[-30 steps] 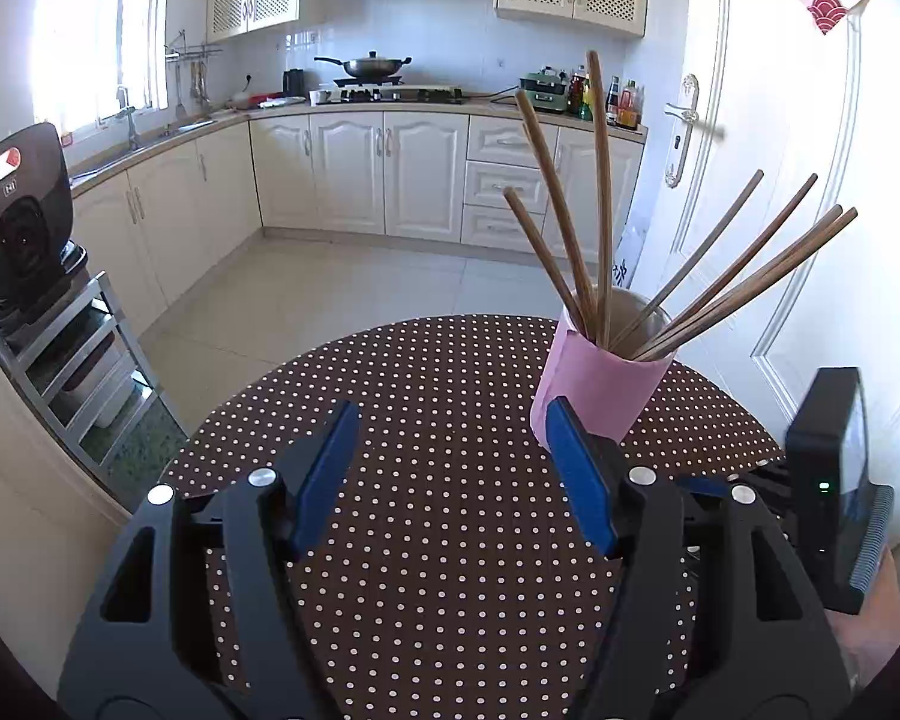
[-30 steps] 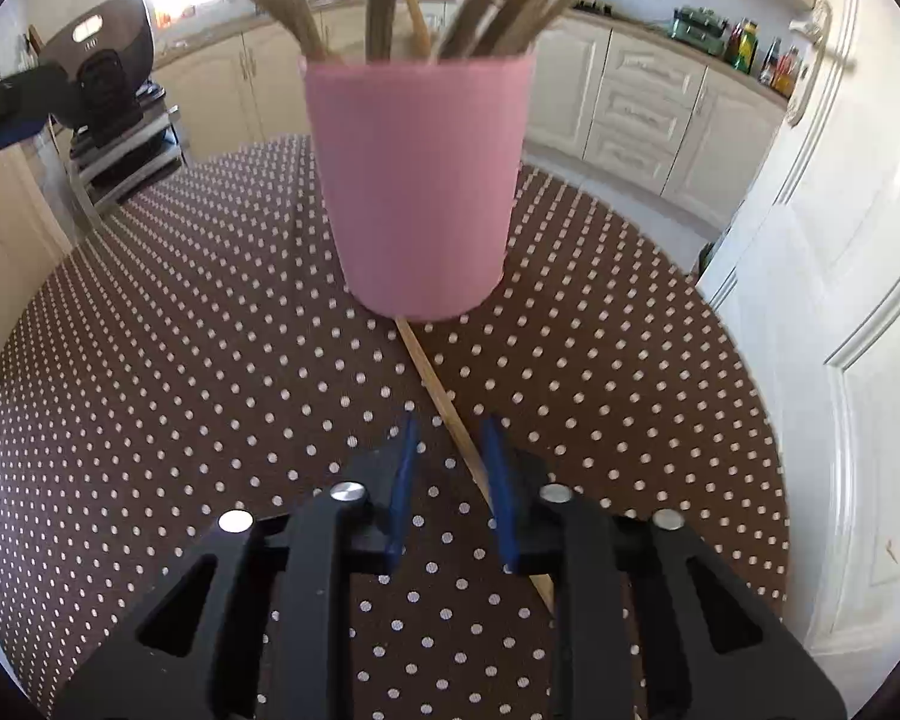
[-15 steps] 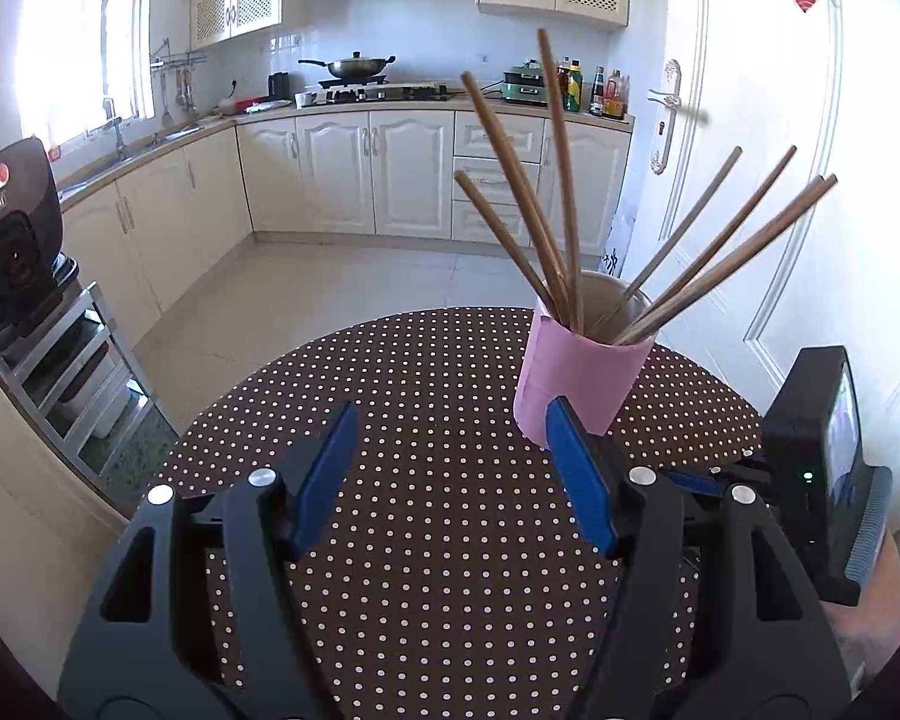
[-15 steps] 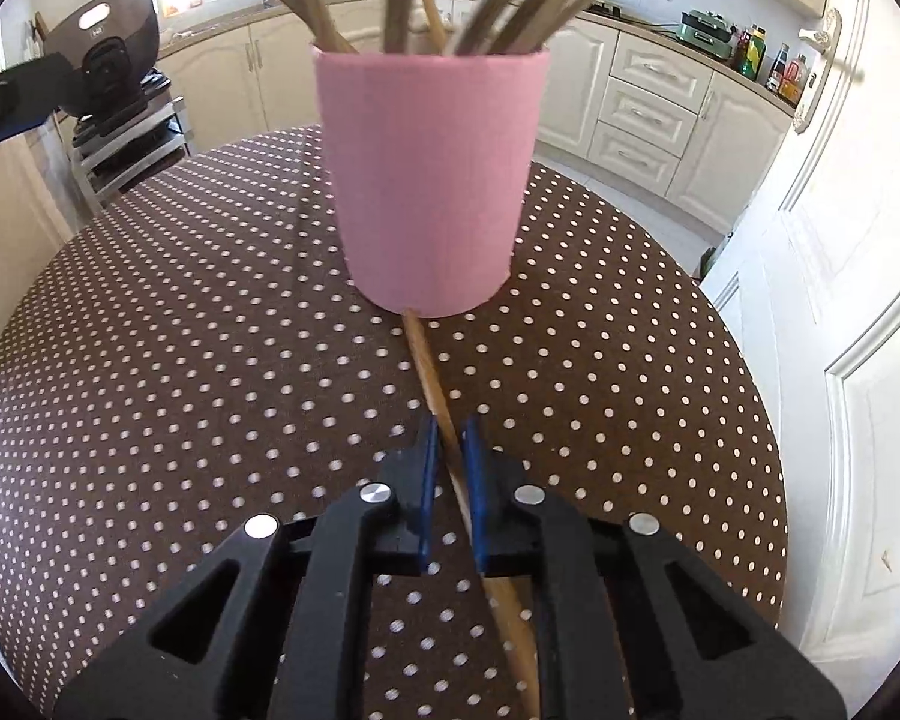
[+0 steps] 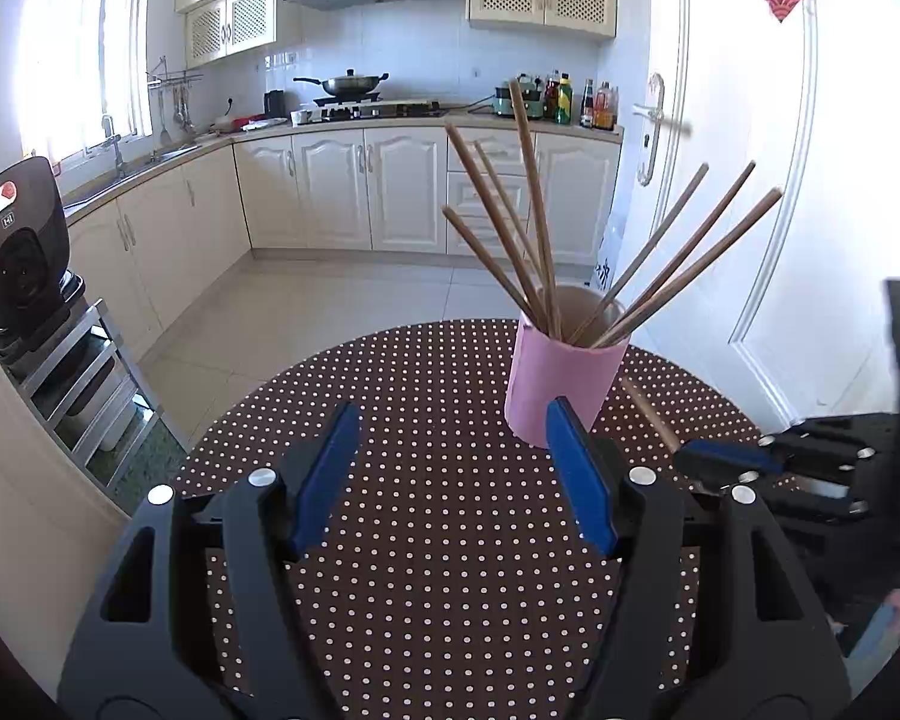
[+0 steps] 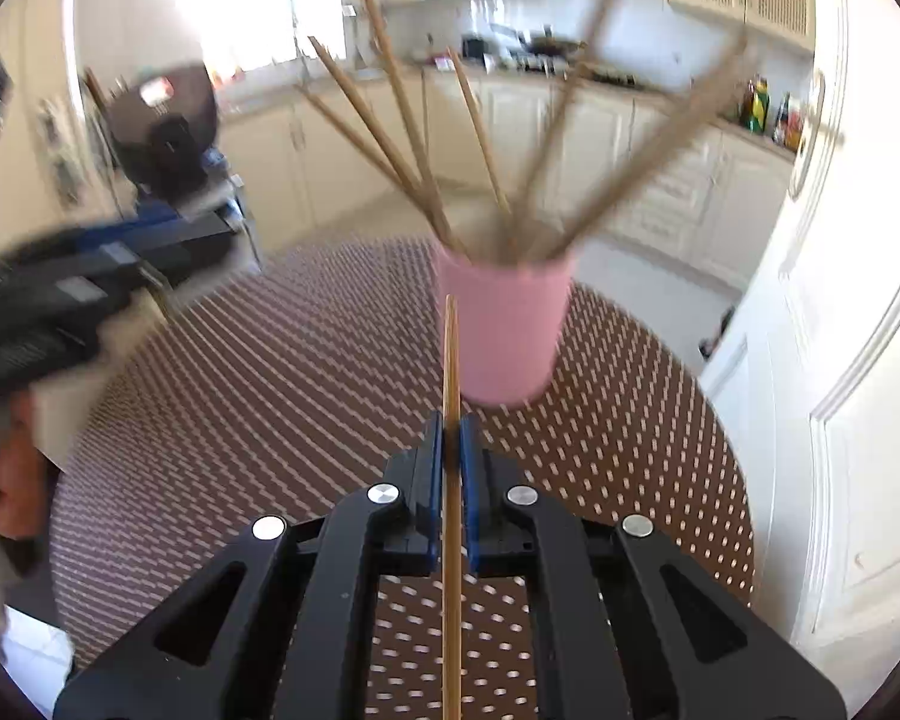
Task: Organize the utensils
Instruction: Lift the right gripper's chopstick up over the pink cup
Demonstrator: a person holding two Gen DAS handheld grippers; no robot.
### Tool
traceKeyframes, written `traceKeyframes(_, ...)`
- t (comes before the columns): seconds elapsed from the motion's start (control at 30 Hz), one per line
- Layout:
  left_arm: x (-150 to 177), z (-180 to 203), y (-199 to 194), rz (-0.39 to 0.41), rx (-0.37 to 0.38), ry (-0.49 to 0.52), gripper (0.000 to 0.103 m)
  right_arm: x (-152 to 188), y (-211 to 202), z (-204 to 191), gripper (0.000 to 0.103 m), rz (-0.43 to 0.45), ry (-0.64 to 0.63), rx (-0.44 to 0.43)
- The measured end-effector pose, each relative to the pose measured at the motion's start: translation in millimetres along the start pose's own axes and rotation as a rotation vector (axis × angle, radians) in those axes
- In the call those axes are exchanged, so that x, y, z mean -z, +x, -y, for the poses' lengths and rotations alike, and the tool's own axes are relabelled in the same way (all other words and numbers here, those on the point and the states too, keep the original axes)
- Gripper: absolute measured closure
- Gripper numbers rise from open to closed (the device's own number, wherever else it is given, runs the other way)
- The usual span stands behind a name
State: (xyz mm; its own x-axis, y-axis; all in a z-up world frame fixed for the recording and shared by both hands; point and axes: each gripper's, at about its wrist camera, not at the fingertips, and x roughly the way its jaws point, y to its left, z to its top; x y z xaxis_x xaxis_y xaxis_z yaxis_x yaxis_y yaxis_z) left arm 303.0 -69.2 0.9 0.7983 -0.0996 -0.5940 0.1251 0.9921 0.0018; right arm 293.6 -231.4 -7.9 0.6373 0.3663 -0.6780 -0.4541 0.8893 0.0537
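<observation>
Pink cup [image 5: 561, 387] standing upright on the dotted bench [image 5: 438, 540], taken here as the landmark. Eight or so chopsticks [image 5: 528, 228] already lean fanned out of its mouth, so the cup evidently serves as the collecting holder for the task.

Right claw [image 6: 450, 438]: its blue pads have just been closing and are now clamped together on a single loose chopstick [image 6: 451, 360]. The stick runs lengthwise between the pads, its forward end pointing toward the cup and its rear end passing back under the claw body. It is gripped partway along its length, probably so that a free tip projects ahead and can be steered into the cup. In the left wrist view the same stick appears just beside the cup's base, slanting upward, clear of the bench at that end. The right wrist view is motion-blurred, so fine contact cannot be read.

Left claw [image 5: 453, 480]: jaws apart, nothing between them, hovering above the bench on the near side of the cup. A likely reason is readiness to steady the cup; this is a judgement only.

Remaining step, judged: tipping the stick upright and dropping it in among the others.
</observation>
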Motion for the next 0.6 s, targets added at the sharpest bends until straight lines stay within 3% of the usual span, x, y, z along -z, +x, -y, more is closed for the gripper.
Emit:
traceKeyframes(0.3, -11, -14, -20, 0.043, 0.014, -0.045, 0.036, -43, -59, -15, 0.098, 0.275, 0.076, -0.045)
traceKeyframes(0.43, -13, -18, -21, 0.052, 0.011, -0.042, 0.036, -53, -52, -14, 0.098, 0.287, 0.131, -0.103)
traceKeyframes(0.6, -16, -21, -18, 0.057, 0.035, -0.053, 0.036, -58, -48, -20, 0.098, 0.286, 0.126, -0.101)
